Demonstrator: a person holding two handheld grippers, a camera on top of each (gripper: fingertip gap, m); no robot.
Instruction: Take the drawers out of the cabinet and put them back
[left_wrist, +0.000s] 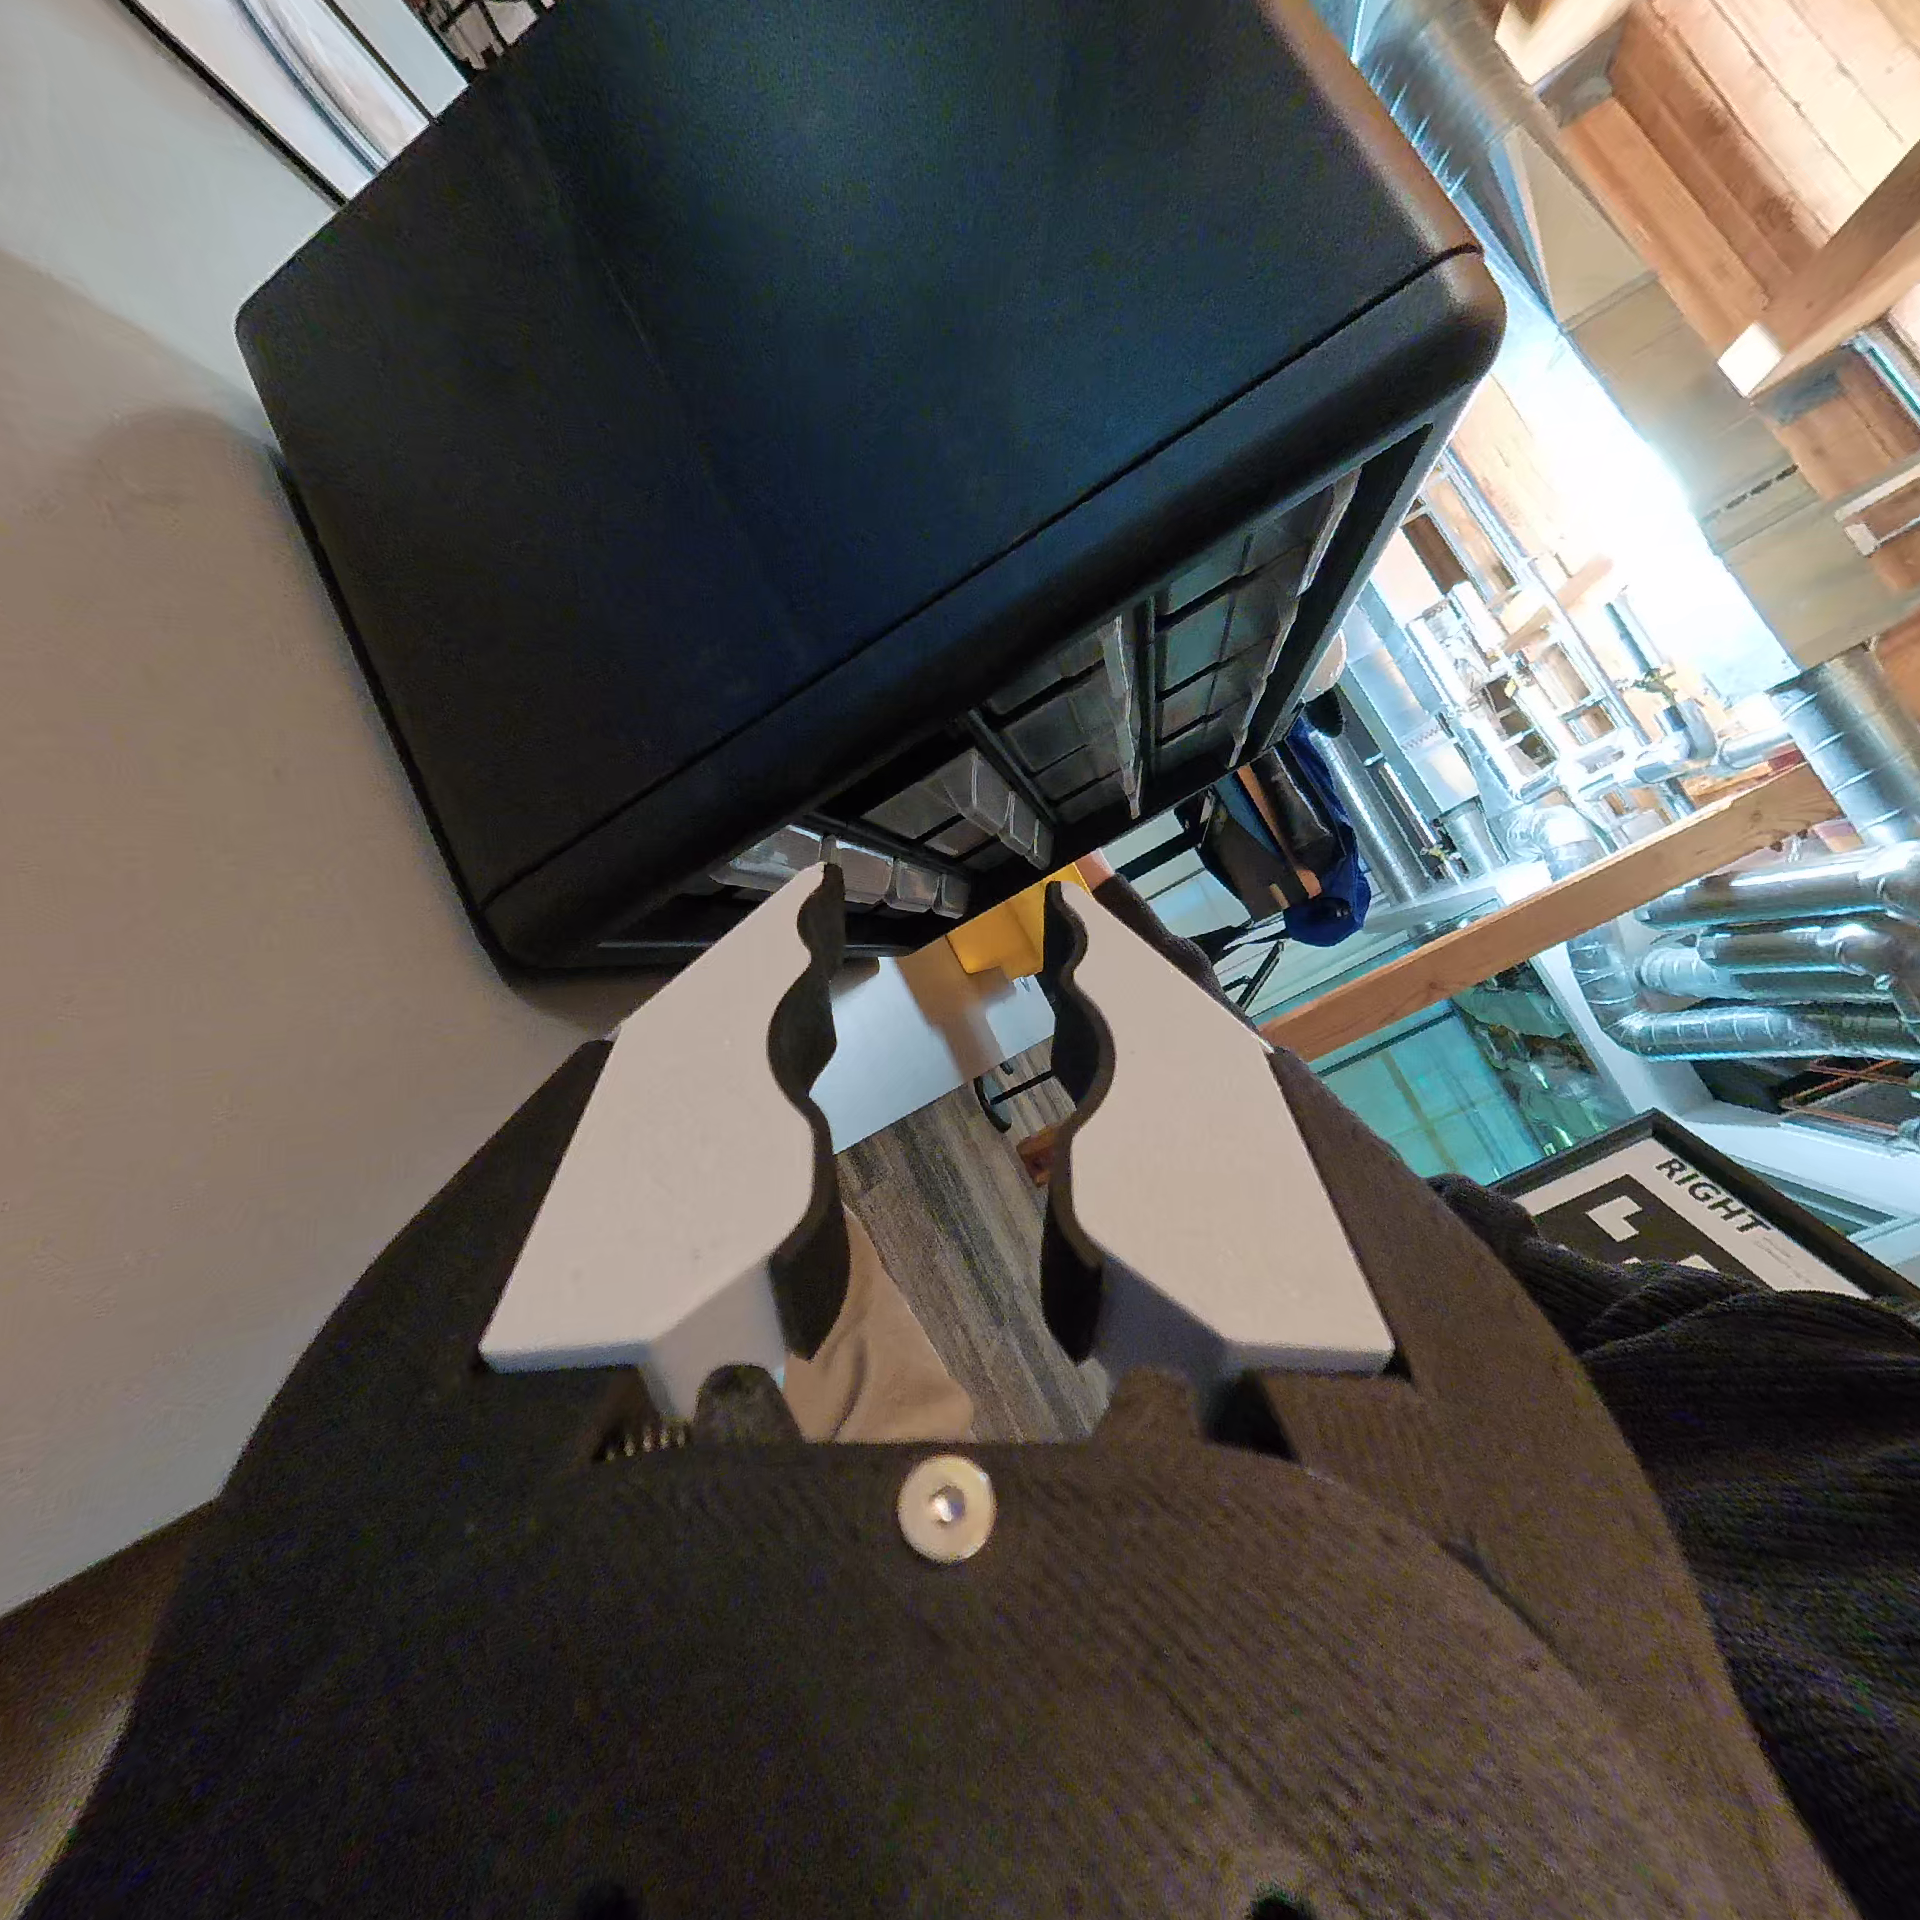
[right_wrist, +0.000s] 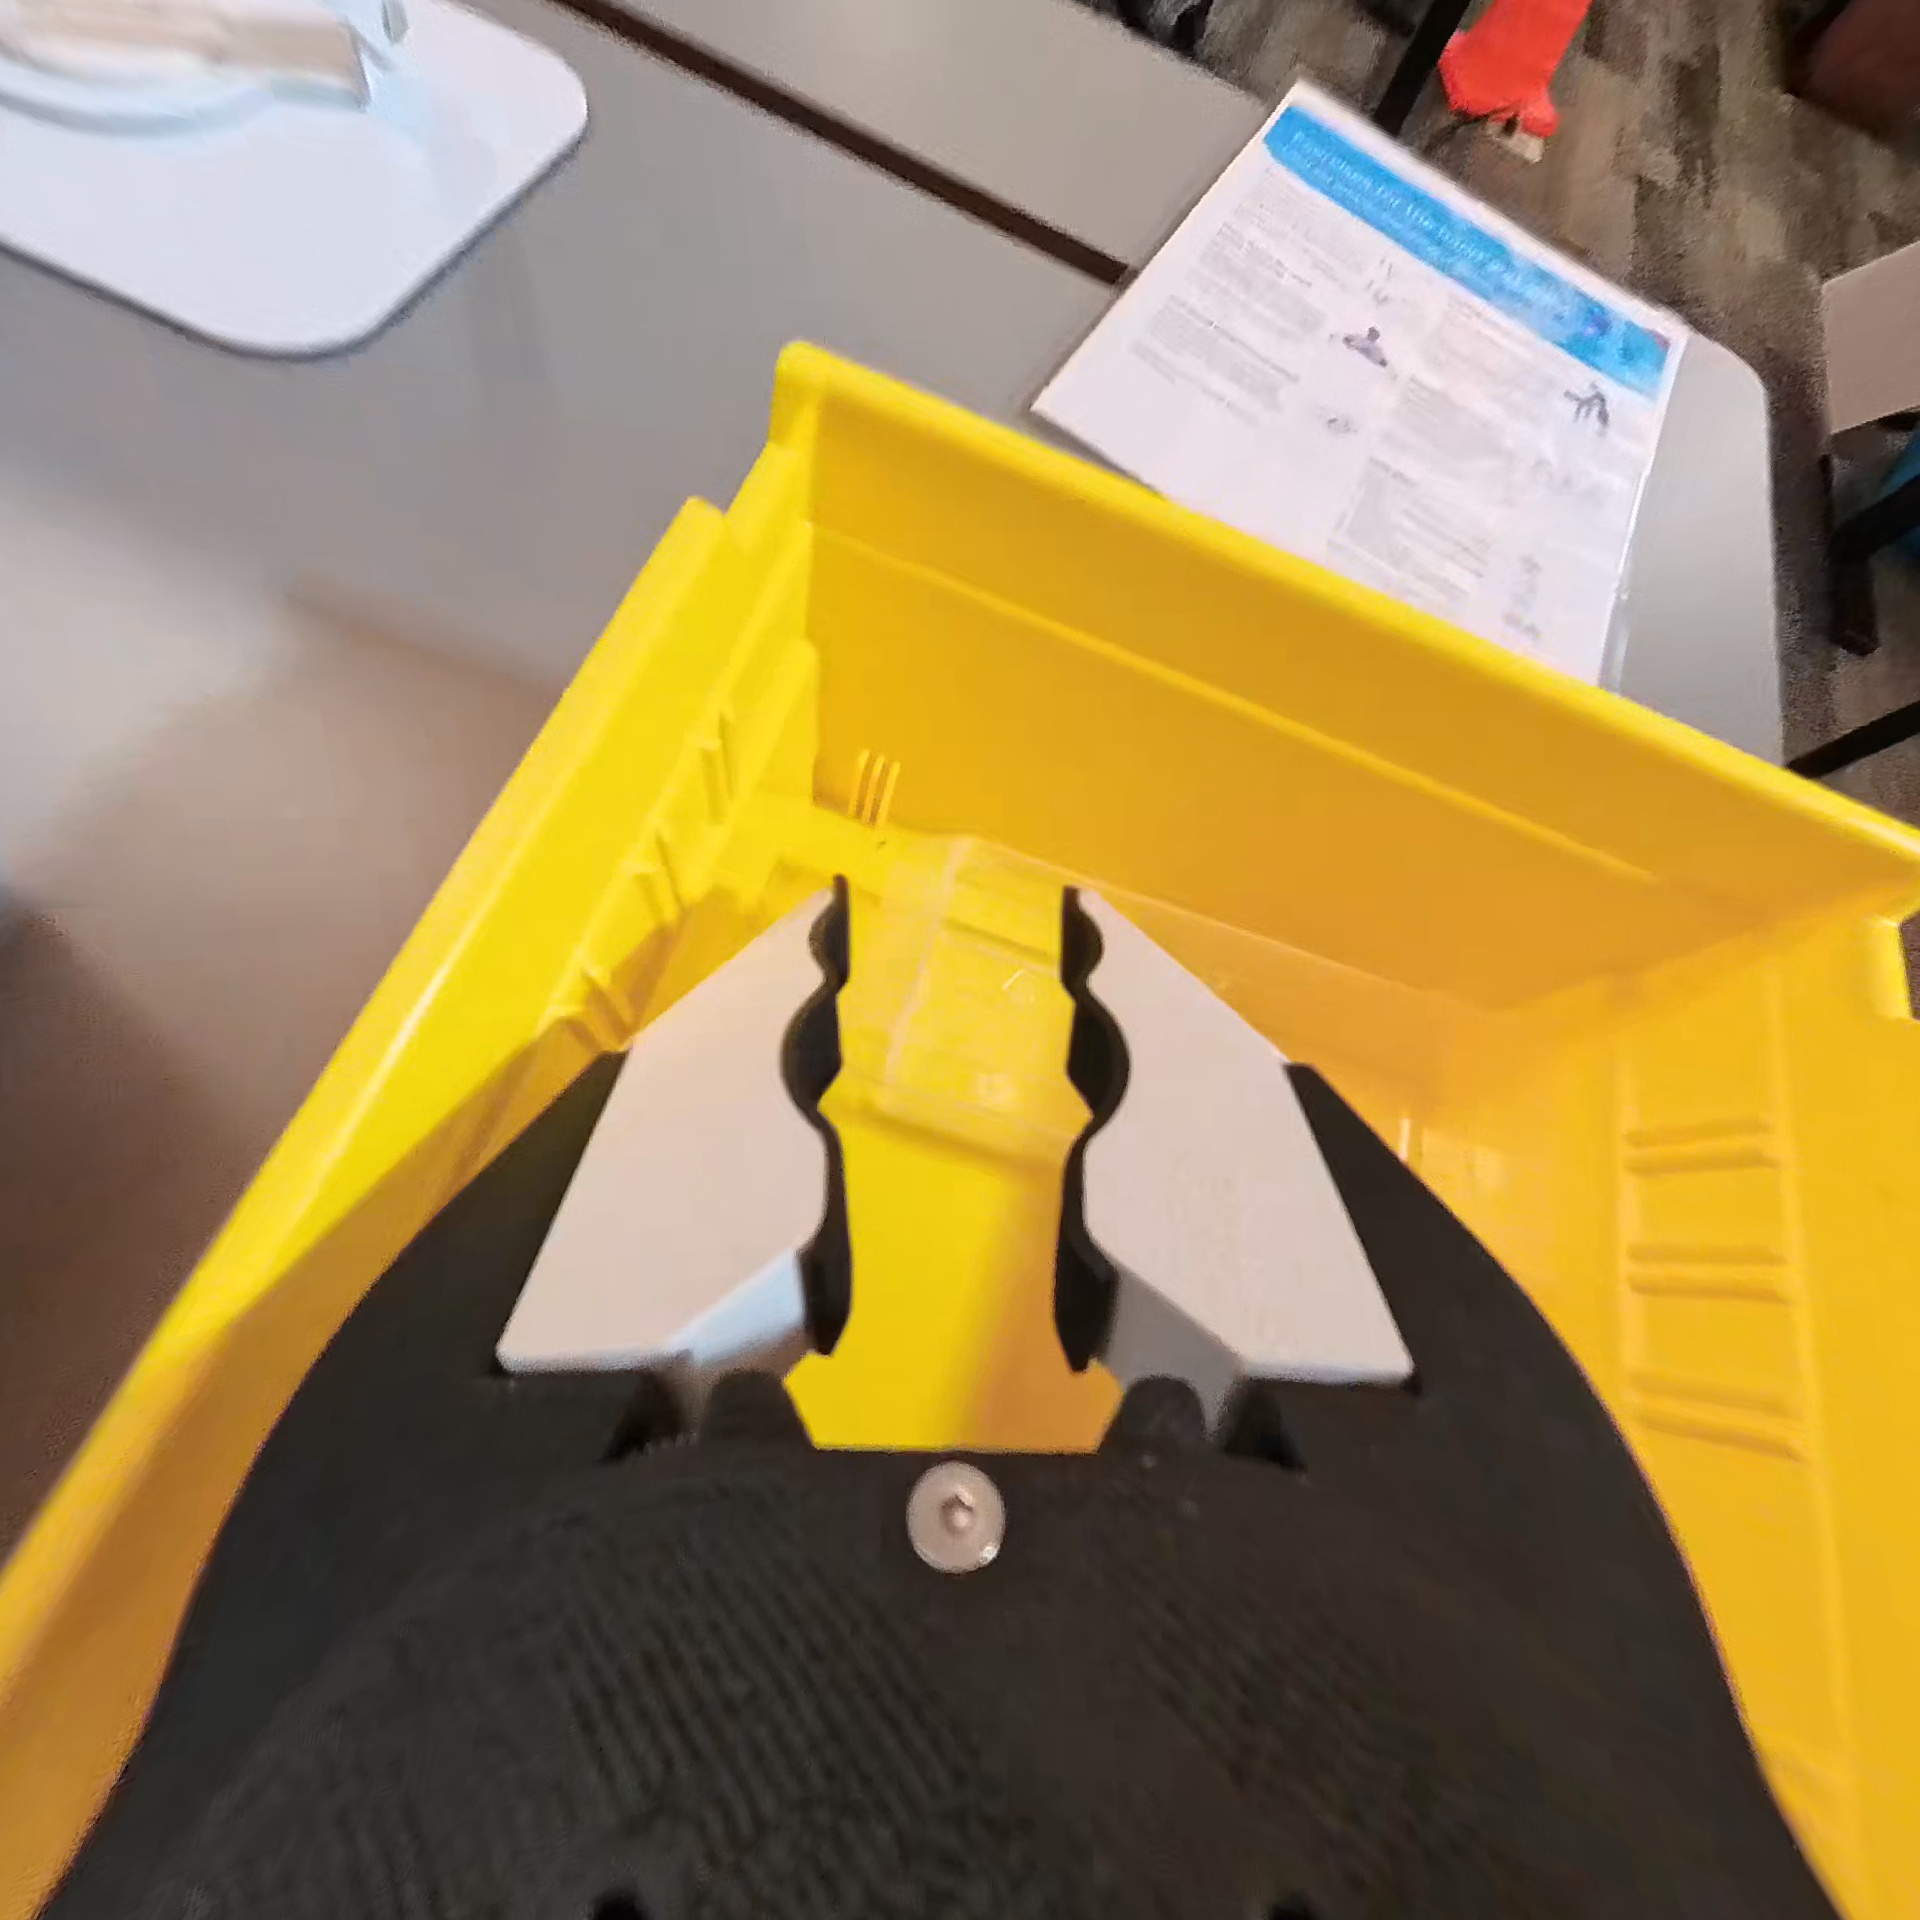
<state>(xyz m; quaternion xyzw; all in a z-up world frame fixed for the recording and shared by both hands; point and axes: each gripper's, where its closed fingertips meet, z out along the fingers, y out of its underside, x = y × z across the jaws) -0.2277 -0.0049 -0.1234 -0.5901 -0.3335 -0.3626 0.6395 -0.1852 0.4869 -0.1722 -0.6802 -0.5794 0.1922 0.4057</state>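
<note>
Yellow drawer (right_wrist: 1195, 727) surrounds the parted right claw (right_wrist: 954, 914), which grips nothing.

Grey counter (right_wrist: 343, 540), printed sheet with a blue header (right_wrist: 1382, 384) near its far corner, white rounded base (right_wrist: 291, 218) at far left, orange object (right_wrist: 1507, 57) on the carpet, silver ducts (left_wrist: 1766, 966), wooden beams (left_wrist: 1714, 177) overhead
</note>
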